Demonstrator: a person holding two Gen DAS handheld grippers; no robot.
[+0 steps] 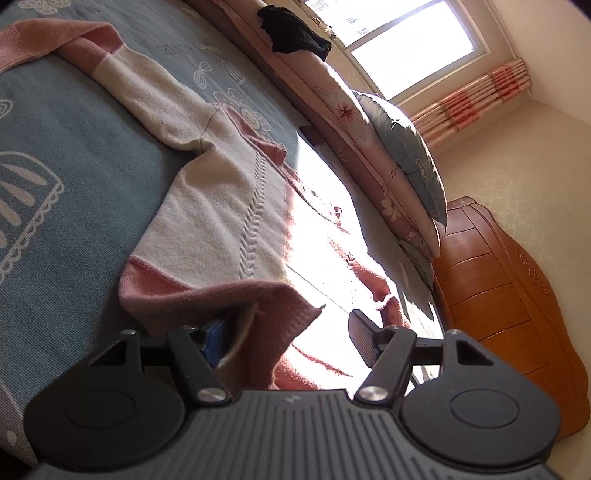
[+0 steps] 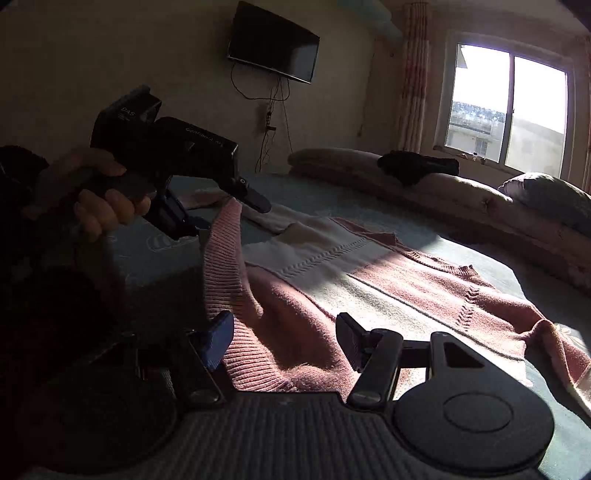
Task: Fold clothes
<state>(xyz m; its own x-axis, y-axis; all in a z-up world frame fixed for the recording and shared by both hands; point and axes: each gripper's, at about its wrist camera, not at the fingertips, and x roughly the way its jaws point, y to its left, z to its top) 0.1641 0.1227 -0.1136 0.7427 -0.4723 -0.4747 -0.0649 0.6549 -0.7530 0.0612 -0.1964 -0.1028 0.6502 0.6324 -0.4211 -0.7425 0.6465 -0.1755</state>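
A pink and cream knit sweater [image 1: 221,206] lies spread on the blue-grey bedspread [image 1: 74,177]. In the left wrist view my left gripper [image 1: 288,328] is open, jaws wide apart, and the pink ribbed hem [image 1: 207,295] drapes over its left finger, hiding most of the blue pad. In the right wrist view a hand holds the left gripper [image 2: 229,218], which lifts that hem [image 2: 225,258] off the bed. My right gripper [image 2: 284,332] is open, with pink fabric of the sweater [image 2: 369,273] lying between its fingers. One sleeve [image 1: 92,48] stretches away to the far left.
Folded floral quilts [image 1: 354,122] and a pillow [image 1: 410,147] line the bed's far side, with a black garment [image 1: 291,29] on top. A wooden headboard [image 1: 498,280] stands at the right. A wall television [image 2: 273,42] and a bright window [image 2: 509,107] face the bed.
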